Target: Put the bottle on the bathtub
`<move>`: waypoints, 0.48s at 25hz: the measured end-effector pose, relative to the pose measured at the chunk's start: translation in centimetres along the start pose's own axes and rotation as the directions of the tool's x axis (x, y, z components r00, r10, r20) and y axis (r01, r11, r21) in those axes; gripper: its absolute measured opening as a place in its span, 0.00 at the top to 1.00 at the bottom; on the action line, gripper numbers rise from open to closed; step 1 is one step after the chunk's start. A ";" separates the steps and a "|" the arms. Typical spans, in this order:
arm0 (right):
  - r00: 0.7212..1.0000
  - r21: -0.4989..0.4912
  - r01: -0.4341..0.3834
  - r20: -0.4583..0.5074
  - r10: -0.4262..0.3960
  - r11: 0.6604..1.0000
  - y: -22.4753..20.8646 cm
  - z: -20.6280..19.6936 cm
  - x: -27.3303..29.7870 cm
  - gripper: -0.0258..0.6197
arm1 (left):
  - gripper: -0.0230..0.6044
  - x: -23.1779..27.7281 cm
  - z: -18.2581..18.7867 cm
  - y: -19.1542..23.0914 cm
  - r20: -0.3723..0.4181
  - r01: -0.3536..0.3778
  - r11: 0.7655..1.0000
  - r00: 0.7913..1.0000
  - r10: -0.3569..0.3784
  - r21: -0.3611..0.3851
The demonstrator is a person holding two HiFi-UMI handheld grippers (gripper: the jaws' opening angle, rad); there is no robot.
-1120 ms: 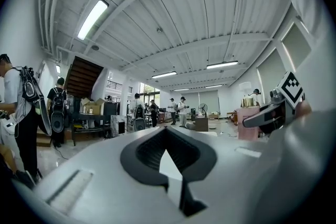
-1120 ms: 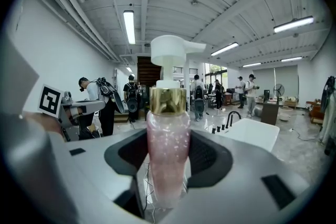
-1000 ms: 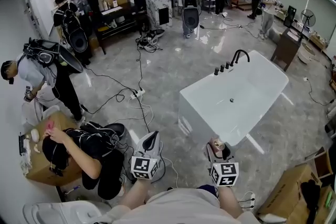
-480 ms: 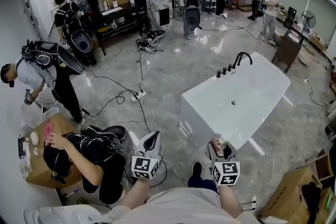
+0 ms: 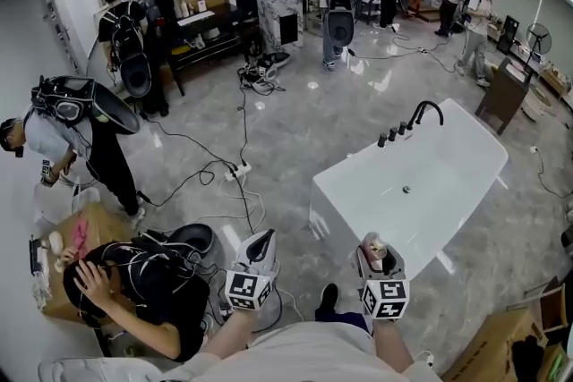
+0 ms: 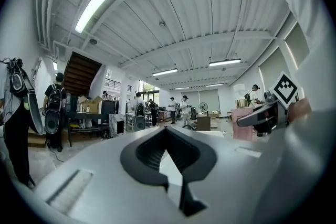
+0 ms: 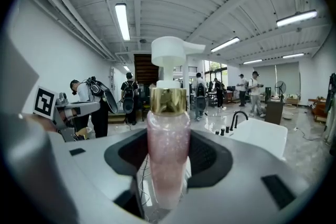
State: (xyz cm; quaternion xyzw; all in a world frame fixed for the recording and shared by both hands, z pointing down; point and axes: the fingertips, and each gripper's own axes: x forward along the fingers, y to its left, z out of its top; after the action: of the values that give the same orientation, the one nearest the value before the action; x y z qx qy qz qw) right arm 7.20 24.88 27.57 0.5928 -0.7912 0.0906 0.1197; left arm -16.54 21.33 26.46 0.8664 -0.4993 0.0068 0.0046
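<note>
A pink bottle (image 7: pixel 168 149) with a gold collar and a white pump stands upright between the jaws of my right gripper (image 7: pixel 168 165), which is shut on it. In the head view the bottle (image 5: pixel 374 248) is just short of the near corner of the white bathtub (image 5: pixel 439 165). The tub (image 7: pixel 260 136) stands ahead and to the right, with a black faucet (image 5: pixel 428 112) at its far rim. My left gripper (image 5: pixel 258 246) is held level beside the right one, left of the tub. Its jaws (image 6: pixel 167 136) are shut and hold nothing.
A person crouches by a cardboard box (image 5: pixel 67 268) at the lower left, close to my left gripper. Cables (image 5: pixel 237 170) trail over the grey floor ahead. Another box (image 5: pixel 501 344) stands at the lower right. Several people stand further back.
I have come closer to the bathtub, which now lies nearer in the head view. Both grippers keep their pose, the bottle still held in the right one.
</note>
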 end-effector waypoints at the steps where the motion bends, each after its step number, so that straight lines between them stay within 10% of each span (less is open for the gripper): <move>1: 1.000 0.002 -0.005 0.000 0.005 1.000 -0.9 0.4 1.3 0.62 | 0.95 1.5 0.0 0.3 -0.003 -0.003 1.000 1.000 0.003 -0.001; 12: 0.998 -0.008 -0.058 0.018 0.058 0.998 -12.4 5.1 14.3 0.62 | 0.95 19.5 0.6 2.2 -0.009 -0.069 0.997 0.998 0.069 -0.031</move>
State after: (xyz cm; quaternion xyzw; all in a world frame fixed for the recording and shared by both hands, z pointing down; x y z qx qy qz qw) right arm 14.88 6.84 26.95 0.5700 -0.8095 0.0856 0.1121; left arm -8.68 3.34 26.22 0.8485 -0.5288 0.0024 0.0201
